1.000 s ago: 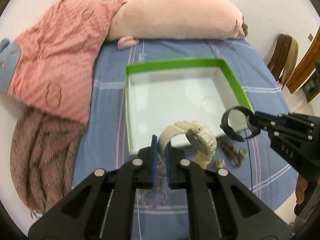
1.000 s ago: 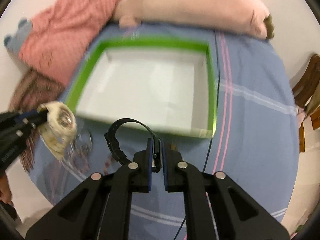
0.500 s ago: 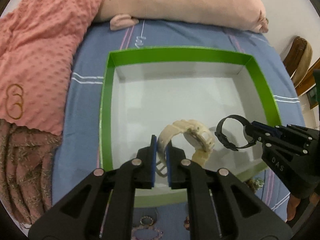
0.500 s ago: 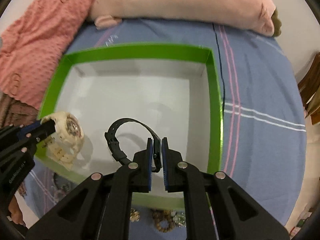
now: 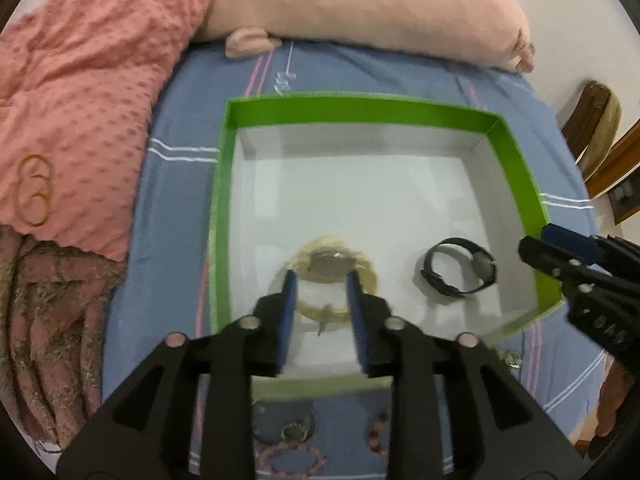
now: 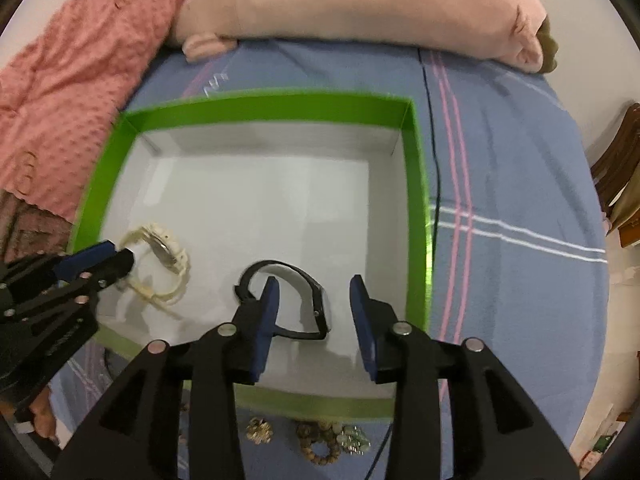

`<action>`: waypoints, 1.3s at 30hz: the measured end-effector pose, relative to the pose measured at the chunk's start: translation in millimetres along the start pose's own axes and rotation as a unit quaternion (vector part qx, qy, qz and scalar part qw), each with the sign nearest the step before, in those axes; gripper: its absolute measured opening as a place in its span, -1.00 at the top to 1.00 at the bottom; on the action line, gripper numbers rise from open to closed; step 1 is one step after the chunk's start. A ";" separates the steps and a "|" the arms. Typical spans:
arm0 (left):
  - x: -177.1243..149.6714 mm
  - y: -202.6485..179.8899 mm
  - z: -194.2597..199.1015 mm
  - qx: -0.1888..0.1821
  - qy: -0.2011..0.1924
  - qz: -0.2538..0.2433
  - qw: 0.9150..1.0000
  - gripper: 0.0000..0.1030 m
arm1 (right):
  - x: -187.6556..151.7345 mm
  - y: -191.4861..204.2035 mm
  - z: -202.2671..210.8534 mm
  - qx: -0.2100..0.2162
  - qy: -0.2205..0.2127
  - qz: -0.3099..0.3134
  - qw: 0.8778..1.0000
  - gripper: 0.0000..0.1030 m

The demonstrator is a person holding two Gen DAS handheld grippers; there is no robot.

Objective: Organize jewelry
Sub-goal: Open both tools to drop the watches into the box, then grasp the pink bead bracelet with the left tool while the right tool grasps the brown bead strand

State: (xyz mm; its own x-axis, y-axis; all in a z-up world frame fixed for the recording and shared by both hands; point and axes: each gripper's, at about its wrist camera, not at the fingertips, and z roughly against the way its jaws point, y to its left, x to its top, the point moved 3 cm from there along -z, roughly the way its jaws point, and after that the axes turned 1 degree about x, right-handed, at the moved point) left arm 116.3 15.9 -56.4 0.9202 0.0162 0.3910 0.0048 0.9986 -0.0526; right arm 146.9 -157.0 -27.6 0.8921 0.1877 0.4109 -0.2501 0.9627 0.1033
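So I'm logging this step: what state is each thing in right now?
Left gripper: open, holding nothing.
Right gripper: open, holding nothing.
Cream watch: lying in the box, strap looped.
Black watch: lying in the box, on its side, strap looped.
Green box: open, no lid on it.
Bead bracelets: on the bedsheet, outside the box.
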 end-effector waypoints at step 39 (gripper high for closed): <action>-139.0 44.5 -32.3 0.033 0.150 -0.008 0.988 -0.42 | -139.0 -6.1 -17.1 0.021 0.113 -0.012 0.993 0.29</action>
State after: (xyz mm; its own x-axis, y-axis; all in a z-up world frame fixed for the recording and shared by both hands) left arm 1.3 56.5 -142.7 0.9949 -0.0050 0.1010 0.0036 0.9999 0.0145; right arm 30.8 -185.7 -100.9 0.9583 0.2089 0.1949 -0.2396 0.9592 0.1500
